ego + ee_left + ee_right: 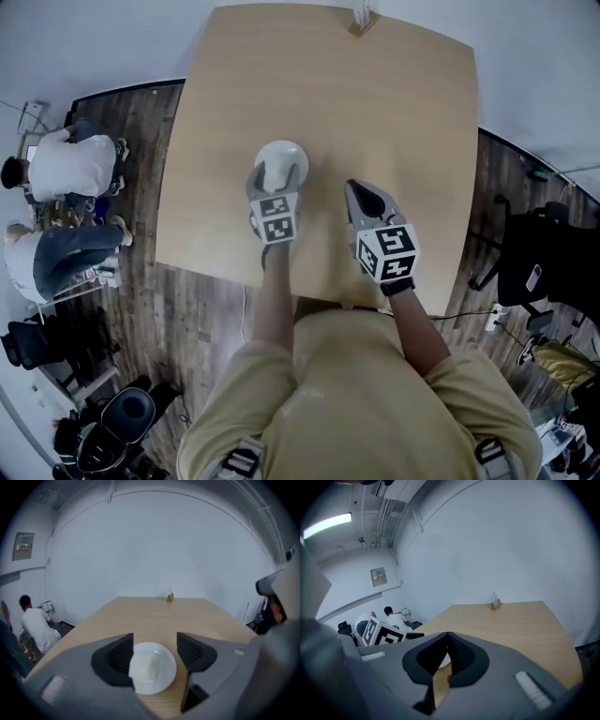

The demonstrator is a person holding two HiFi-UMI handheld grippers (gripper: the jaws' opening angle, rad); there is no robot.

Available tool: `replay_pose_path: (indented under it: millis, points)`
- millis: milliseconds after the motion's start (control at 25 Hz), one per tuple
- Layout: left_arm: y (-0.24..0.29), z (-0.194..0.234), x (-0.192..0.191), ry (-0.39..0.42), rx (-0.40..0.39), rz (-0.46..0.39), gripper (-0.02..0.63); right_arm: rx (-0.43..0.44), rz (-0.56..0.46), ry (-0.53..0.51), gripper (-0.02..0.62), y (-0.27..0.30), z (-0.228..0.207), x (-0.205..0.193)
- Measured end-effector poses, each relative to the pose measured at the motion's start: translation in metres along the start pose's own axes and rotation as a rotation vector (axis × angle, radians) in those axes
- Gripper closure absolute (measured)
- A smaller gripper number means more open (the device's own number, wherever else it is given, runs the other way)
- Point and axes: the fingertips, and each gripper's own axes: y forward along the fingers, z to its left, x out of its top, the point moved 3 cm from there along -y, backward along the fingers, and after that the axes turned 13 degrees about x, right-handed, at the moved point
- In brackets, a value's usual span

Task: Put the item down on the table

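White bowl sits between the jaws of the left claw, near-centre of the wooden surface. Left claw is spread. The left pad looks to be touching or just overlapping the bowl rim, and bare wood shows between the rim and the right pad. The bowl seems to rest flat on the surface, so I judge the put-down essentially done, with release under way.

Right claw is pressed together with nothing in it, hovering just right of the left one, near edge side.

A small holder stands at the far edge, well apart. A seated person in a white top is off the surface to the left.

To do the step well:
- Keep the jaws wide.
- Draw the left claw straight back toward the near edge and up, without twisting, so the left pad doesn't drag or tip the rim.
- Check the bowl is flat before pulling clear.
- Hold the right claw where it is, out of the path.
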Motion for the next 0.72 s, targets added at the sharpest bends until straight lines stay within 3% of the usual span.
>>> replay_pose_path:
  millis: [120,440,720]
  points:
    - [-0.041,-0.002,0.018,-0.048,0.020,-0.045,0.379,0.018,-0.041,-0.014,0.591,-0.020,0.007,0.011]
    - [-0.158,-0.020,0.051,-0.142,0.051,-0.195,0.496,0.078,-0.121,-0.098,0.591,-0.082,0.042,0.033]
    - [-0.237,-0.038,0.051,-0.192,0.087,-0.288,0.529,0.125,-0.158,-0.182,0.590,-0.125,0.066,0.033]
